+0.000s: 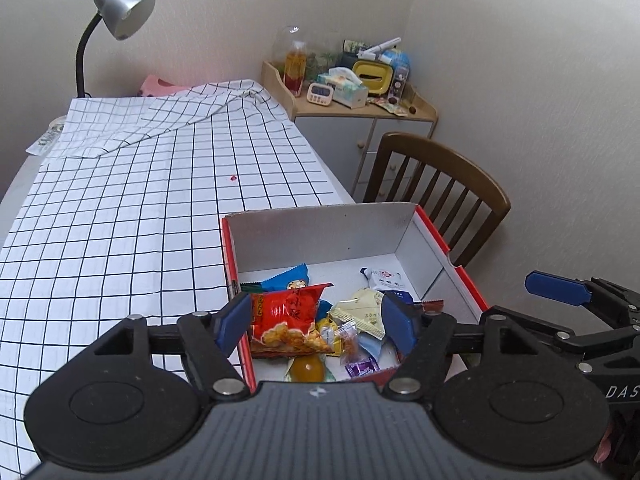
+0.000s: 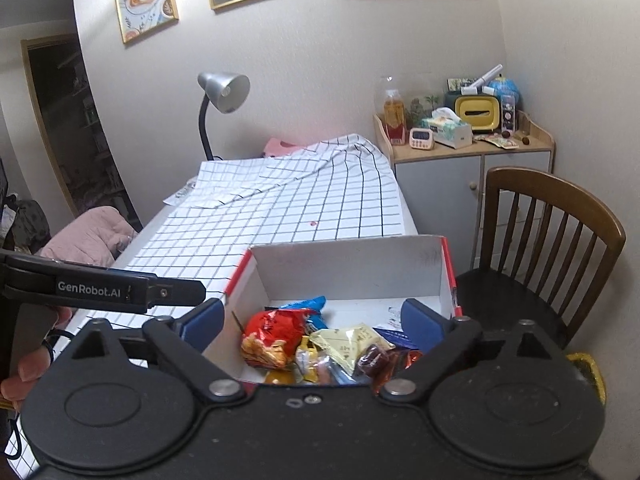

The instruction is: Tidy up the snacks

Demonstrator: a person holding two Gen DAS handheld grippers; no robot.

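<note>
A cardboard box [image 1: 320,236] with a red rim and white inside stands at the table's right edge and holds several snacks. Among them are a red crisp packet [image 1: 288,320], a blue packet [image 1: 292,278], a pale yellow packet [image 1: 360,308], a white sachet [image 1: 386,280] and an orange jelly [image 1: 306,368]. My left gripper [image 1: 316,320] hangs open over the box's near end, its blue pads clear of the packets below. My right gripper [image 2: 314,320] is open wide above the same box [image 2: 348,260], over the red packet [image 2: 272,336] and the pale yellow packet [image 2: 348,344], gripping nothing.
A black-and-white checked cloth [image 1: 140,200] covers the table. A silver desk lamp [image 1: 120,12] stands at its far end. A brown wooden chair [image 1: 440,176] is right of the box, with a cluttered grey cabinet [image 1: 340,136] behind. A hand [image 2: 24,372] holds the left gripper.
</note>
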